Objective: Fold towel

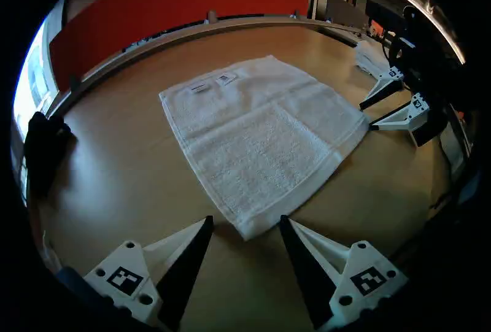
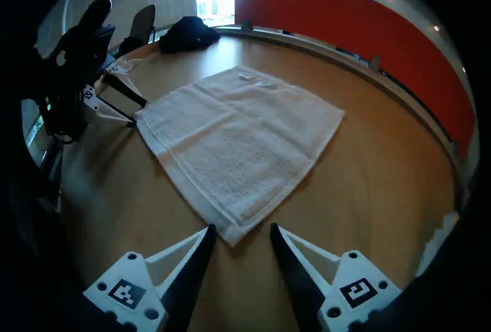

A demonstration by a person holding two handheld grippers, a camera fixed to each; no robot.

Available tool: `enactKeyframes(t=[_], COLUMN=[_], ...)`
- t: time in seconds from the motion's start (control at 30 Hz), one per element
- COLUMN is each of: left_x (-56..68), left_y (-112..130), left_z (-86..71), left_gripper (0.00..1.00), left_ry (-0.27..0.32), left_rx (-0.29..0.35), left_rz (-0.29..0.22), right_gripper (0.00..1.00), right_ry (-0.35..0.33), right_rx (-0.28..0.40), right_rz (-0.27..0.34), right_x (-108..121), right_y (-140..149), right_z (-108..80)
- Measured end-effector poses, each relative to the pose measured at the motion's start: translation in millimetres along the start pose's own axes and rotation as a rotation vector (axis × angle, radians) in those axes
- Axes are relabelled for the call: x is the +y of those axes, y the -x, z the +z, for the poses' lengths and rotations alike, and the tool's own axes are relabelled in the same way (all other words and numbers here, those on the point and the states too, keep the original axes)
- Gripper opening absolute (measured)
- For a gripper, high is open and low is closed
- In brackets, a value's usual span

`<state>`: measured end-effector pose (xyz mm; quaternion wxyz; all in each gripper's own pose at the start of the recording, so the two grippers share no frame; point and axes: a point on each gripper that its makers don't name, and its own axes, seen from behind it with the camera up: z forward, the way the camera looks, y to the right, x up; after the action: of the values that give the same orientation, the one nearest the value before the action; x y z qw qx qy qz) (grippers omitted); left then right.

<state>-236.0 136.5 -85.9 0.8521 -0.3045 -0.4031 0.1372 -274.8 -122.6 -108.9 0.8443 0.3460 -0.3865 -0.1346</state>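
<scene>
Now left gripper (image 1: 245,220) and right gripper (image 2: 242,226) each gape apart at a corner of the towel (image 1: 264,135).

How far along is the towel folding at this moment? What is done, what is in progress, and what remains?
Done: the towel lies spread flat on the table, and no fold is visible.
In hand: the left gripper and the right gripper are both open. Each has one towel corner between its fingers, not yet pinched.
Left: closing on the corners, lifting them, and the whole fold.
</scene>
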Motion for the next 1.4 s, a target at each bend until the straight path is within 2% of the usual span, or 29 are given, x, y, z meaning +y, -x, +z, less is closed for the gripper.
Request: enactKeyframes(t=[0.2,0.4,0.5,0.67,0.8,0.9,1.03,1.2,1.4], left_x=[1.8,3.4,4.0,6.8,7.9,7.4,7.1,8.1,7.0], left_y=[0,0,0,-1,-2,-2,-4,-7,-18], left_z=[0.1,0.3,0.6,1.5,2.0,2.7,3.1,1.4,-7.7], left_gripper=[0.76,0.71,0.68,0.49,0.35,0.21,0.13,0.12,0.12], left_ry=[-0.002,0.001,0.001,0.004,0.003,-0.003,-0.007,-0.002,-0.008], left_rx=[-0.002,-0.006,-0.009,-0.014,-0.015,-0.016,-0.016,-0.013,0.006], left_rz=[0.008,0.009,0.012,0.017,0.017,0.010,-0.005,-0.032,-0.048], right_gripper=[0.57,0.38,0.33,0.27,0.17,0.16,0.15,0.15,0.15], right_ry=[-0.012,-0.020,-0.019,-0.016,-0.016,-0.015,-0.015,-0.007,0.002], right_rx=[-0.007,-0.010,-0.011,-0.012,-0.013,-0.011,0.000,0.011,0.035], right_rz=[-0.015,-0.023,-0.021,-0.016,-0.015,-0.012,-0.007,-0.005,0.005], right_x=[-3,-7,-7,-7,-7,-7,-8,-6,-3], right_y=[-1,-2,-3,-3,-3,-2,-6,-9,-20], right_z=[-0.1,0.4,0.4,0.7,0.6,0.3,-1.4,-5.4,-13.5])
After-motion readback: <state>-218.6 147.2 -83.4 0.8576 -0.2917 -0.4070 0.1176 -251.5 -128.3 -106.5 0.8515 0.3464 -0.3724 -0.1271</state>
